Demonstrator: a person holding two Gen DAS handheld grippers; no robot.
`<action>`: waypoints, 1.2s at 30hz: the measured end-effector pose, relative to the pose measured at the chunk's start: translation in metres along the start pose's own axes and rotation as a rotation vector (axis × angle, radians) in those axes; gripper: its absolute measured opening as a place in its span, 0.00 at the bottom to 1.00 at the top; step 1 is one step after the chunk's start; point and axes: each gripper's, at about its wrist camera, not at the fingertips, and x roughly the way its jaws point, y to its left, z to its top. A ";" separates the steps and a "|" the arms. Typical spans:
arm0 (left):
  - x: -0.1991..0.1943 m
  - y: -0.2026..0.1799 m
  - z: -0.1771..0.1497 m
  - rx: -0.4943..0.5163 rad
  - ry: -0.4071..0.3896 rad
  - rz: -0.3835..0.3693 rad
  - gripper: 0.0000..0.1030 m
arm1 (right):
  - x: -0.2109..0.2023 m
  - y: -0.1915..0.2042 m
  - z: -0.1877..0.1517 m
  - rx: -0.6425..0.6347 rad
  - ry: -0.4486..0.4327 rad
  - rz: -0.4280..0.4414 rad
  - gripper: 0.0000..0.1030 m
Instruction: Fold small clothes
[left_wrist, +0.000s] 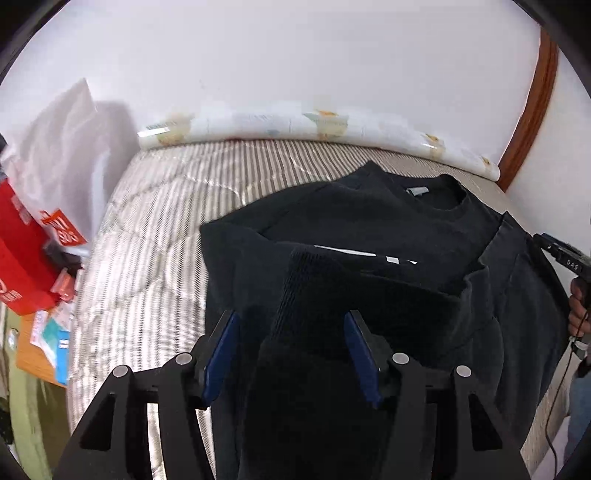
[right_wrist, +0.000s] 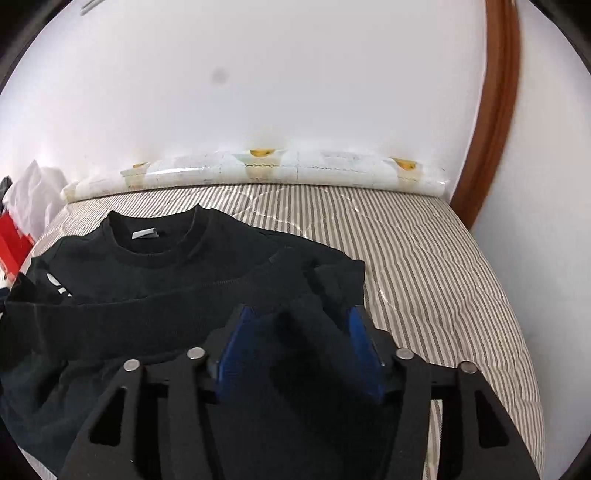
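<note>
Both claws stand half-wide, the left gripper (left_wrist: 291, 354) and right gripper (right_wrist: 301, 350) each with black sweatshirt (left_wrist: 369, 221) hem bunched loosely between the pads, so it could slip onto the striped bedcover (right_wrist: 424, 258) beyond, spoiling the fold.

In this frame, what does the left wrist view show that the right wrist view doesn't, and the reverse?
Left wrist only: the other hand-held gripper with the person's hand at the right edge, and an orange surface with papers. Right wrist only: the bare striped stretch of bed to the right of the shirt, and a grey smudge on the wall. Both: the black sweatshirt with its neck label, the striped bedcover, the patterned roll, red packaging.
</note>
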 end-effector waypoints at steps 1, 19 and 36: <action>0.003 0.001 0.000 -0.003 0.011 -0.011 0.53 | 0.005 -0.001 0.001 -0.001 0.015 0.016 0.58; -0.061 -0.020 0.021 -0.046 -0.206 0.053 0.11 | 0.011 -0.018 0.012 0.118 -0.018 0.115 0.10; 0.045 -0.003 0.047 -0.128 -0.058 0.108 0.12 | 0.046 -0.026 0.028 0.134 -0.003 0.010 0.10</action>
